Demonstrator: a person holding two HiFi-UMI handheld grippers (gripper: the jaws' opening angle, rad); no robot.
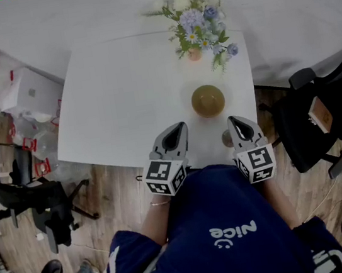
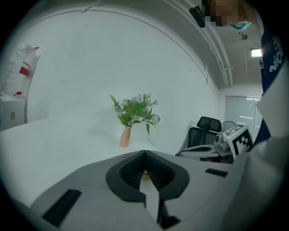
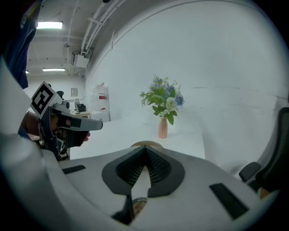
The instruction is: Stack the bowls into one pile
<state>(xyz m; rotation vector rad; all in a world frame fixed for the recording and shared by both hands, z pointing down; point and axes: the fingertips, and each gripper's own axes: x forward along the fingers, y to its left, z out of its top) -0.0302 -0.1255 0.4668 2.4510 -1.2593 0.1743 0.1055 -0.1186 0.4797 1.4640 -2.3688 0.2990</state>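
Fingers of the left gripper [image 1: 178, 127] are pressed together with nothing between them; its own view shows the ribbed pads meeting at the tip [image 2: 144, 153]. The right gripper [image 1: 233, 120] is the same, closed and empty [image 3: 145, 150]. Both are held by the person over the near edge of the white table [image 1: 121, 102], side by side and apart, pointing across it.

The golden-brown bowl [image 1: 208, 100] sits on the table just beyond the two grippers, roughly between their lines and touched by neither. In the right gripper view only its rim [image 3: 146, 144] shows above the closed tips. Whether it is one bowl or several nested cannot be told from here.

A small dark round thing [image 1: 227, 138] lies near the table edge just beside the right gripper, partly hidden (too little shows to name it).

Farther back on the table, well apart from the bowl, a pink vase of flowers [image 1: 195, 24] stands upright. A black office chair [image 1: 321, 116] stands off the table's right side, another [image 1: 33, 194] on the wooden floor to its left.
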